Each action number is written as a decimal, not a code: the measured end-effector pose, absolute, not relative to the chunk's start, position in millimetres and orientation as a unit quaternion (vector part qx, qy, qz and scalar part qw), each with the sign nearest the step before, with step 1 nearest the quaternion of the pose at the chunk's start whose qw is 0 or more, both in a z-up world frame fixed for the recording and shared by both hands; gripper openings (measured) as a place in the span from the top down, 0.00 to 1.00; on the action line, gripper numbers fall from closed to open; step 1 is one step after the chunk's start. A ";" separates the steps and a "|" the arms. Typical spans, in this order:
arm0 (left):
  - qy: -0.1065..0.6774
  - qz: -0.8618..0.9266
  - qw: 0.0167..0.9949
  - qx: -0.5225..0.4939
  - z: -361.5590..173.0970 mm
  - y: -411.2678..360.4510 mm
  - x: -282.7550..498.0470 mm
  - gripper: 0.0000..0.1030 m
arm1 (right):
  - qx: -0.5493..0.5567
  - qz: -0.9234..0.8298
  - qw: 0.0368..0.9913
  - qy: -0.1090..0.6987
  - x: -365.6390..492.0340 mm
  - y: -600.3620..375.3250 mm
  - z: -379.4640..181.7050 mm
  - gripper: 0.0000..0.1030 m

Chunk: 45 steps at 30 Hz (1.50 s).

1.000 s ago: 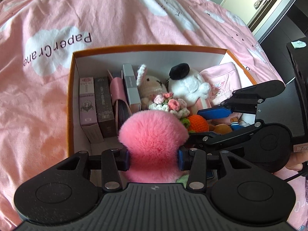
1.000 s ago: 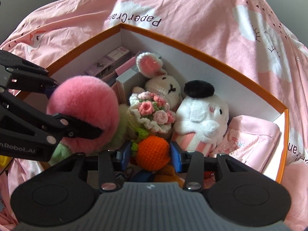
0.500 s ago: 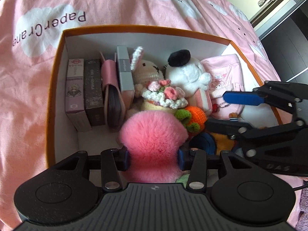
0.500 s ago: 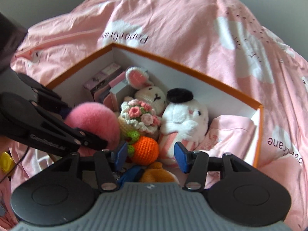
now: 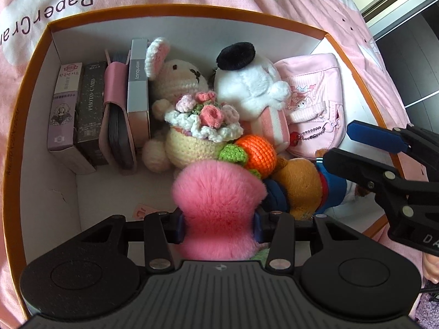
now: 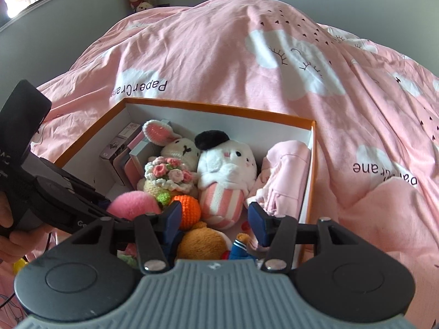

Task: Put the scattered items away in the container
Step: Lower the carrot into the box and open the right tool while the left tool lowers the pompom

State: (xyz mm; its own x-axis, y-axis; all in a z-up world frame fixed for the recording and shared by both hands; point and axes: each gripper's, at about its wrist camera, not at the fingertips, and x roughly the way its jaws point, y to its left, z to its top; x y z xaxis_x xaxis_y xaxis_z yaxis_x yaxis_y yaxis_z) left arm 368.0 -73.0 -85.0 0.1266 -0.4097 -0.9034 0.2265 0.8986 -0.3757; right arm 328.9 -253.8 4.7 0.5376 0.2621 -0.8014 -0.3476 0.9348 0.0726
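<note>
The right tongs had let go of the crochet carrot and lifted clear, standing wide and empty; the left tongs gripped the pink pompom over the orange-rimmed box, ready to drop.

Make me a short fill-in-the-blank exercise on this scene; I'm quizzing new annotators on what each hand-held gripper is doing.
1. The left hand-held gripper is shut on a fluffy ____ pompom.
2. The right hand-held gripper holds ____ between its pads.
3. The crochet carrot in the box is ____.
4. The white plush wears a ____ beret.

Missing words: pink; nothing; orange; black
</note>
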 end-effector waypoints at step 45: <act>0.582 -0.207 0.772 -0.152 -73.7 -42.1 345.0 0.63 | -0.017 0.213 0.847 0.487 349.0 -233.2 -12.1 0.91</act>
